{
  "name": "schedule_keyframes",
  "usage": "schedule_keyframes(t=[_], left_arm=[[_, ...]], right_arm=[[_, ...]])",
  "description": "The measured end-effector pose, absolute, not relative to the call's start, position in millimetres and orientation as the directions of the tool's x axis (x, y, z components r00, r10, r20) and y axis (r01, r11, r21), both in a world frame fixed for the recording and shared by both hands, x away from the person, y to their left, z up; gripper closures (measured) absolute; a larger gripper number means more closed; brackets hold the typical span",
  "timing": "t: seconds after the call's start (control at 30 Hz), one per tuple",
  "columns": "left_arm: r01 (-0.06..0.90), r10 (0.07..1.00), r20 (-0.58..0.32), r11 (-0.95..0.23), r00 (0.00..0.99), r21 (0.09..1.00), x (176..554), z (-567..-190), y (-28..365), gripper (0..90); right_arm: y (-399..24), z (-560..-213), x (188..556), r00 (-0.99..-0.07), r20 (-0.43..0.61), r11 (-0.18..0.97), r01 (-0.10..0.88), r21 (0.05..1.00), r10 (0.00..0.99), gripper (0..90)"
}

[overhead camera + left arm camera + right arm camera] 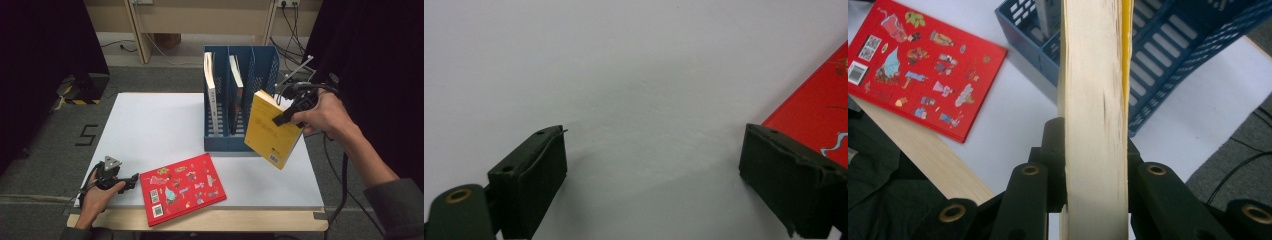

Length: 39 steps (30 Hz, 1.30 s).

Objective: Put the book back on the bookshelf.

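Note:
My right gripper is shut on a yellow book, held tilted in the air in front of the blue file rack, by its right compartment. In the right gripper view the book's cream page edge runs up between the two jaws, which press on both covers. A red book with stickers lies flat near the table's front edge. My left gripper rests on the white table just left of that red book, open with bare table between its fingers.
The rack's left compartment holds a white book and its middle one a dark book, both upright. The table's wooden front strip runs below the red book. Cables hang from my right hand off the table's right edge.

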State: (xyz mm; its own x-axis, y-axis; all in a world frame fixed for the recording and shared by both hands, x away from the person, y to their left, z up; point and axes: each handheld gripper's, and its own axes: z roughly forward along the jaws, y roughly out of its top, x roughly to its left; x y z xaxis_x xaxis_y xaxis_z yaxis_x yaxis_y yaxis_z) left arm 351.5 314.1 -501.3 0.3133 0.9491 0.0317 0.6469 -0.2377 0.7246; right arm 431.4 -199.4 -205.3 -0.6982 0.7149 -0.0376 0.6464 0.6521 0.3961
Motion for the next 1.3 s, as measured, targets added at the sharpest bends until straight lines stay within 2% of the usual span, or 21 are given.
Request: schedule_keyframes(t=[0.27,0.47,0.93,1.3], left_arm=[[0.646,0.949,0.033,-0.238,0.313,0.725,351.5,-501.3,314.1,11.0],[0.647,0.949,0.031,-0.237,0.313,0.725,351.6,-501.4,314.1,11.0],[0.646,0.949,0.036,-0.241,0.314,0.724,351.3,-501.2,313.7,10.9],[0.645,0.949,0.037,-0.242,0.314,0.725,351.2,-501.2,313.7,11.0]], right_arm=[[-204.9,-186.2,445.1,-0.671,-0.082,0.648,0.666,0.37,0.737,75.6],[-207.3,-177.2,462.9,-0.639,-0.097,0.62,0.681,0.389,0.763,75.6],[-177.1,-186.5,512.3,-0.61,-0.121,0.602,0.695,0.393,0.783,75.5],[-148.5,-190.0,540.4,-0.601,-0.095,0.582,0.704,0.408,0.794,75.5]])
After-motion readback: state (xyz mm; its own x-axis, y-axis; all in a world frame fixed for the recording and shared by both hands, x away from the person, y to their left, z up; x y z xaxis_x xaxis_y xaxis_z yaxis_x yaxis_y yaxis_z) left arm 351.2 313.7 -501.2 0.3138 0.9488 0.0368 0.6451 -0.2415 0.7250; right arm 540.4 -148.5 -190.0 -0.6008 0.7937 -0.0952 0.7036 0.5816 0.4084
